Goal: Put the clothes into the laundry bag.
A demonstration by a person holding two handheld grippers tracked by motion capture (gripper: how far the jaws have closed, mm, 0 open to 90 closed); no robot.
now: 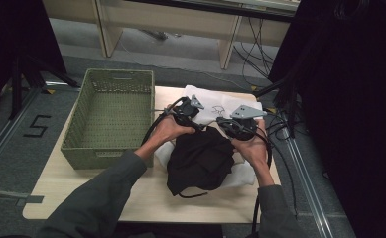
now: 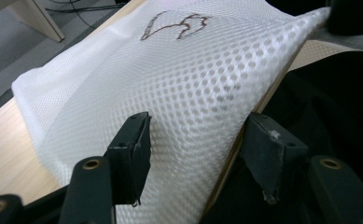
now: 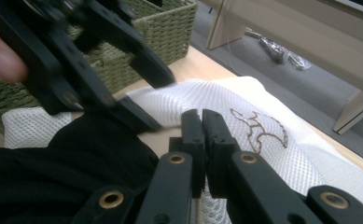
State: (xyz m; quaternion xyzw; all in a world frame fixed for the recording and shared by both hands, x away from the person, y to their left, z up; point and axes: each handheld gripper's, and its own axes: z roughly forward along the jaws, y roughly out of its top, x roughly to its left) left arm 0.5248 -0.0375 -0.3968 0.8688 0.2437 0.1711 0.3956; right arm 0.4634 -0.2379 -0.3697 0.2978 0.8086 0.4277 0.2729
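Table [image 1: 146, 198] with a green woven basket [image 1: 112, 116] at the left, and a white mesh laundry bag [image 1: 215, 106] lying right of it with a black garment [image 1: 200, 158] heaped on its near half. Both grippers work at the bag's top flap, just past the garment.

Left gripper [image 2: 195, 154]: released, jaws spread wide with the mesh flap standing between them, not yet pinched. Right gripper [image 3: 201, 140]: clenched, the 2 jaws pressed together at the mesh edge; looks like it pinches a fold of the bag, but the cloth between the pads is hidden.

Likely step: open the bag mouth so the garment goes in. To do it well, close the left on 1 layer of mesh only, then pull the 2 grips apart and up, keeping the black cloth clear of the jaws.

The left gripper view shows the spread jaws and the brown outline print [image 2: 174, 25]. The high view gives the basket-to-bag layout.
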